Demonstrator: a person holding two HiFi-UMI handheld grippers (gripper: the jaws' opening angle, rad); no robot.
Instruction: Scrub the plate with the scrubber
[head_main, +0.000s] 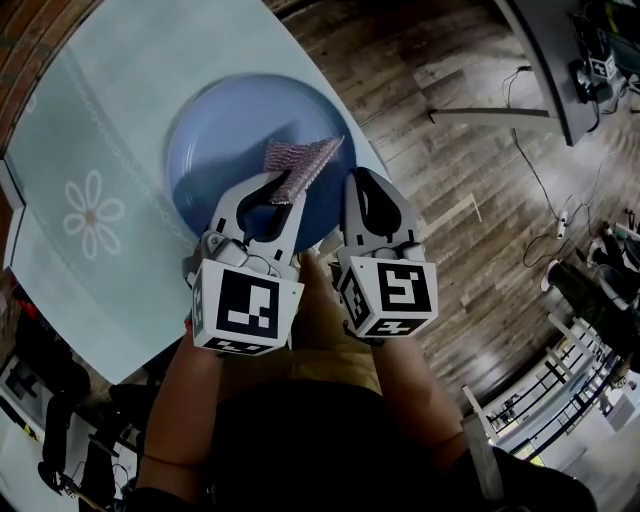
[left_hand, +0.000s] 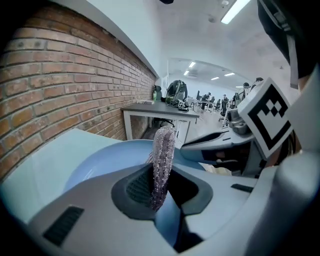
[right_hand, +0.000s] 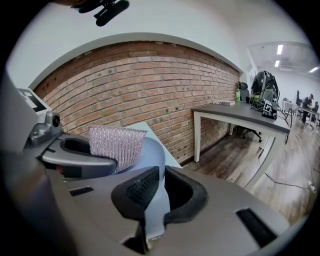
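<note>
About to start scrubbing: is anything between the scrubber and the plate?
Nothing visible. The scrubber, in the left tongs, sits over the bare face of the plate. The right tongs clamp the plate's near rim, beside the scrubber, not under it.

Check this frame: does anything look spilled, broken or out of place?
Nothing stands out. The blue plate looks whole on the tablecloth, with its near rim clamped in the right claw. The left claw is shut on the scrubber, held over the plate. No spill shows.
</note>
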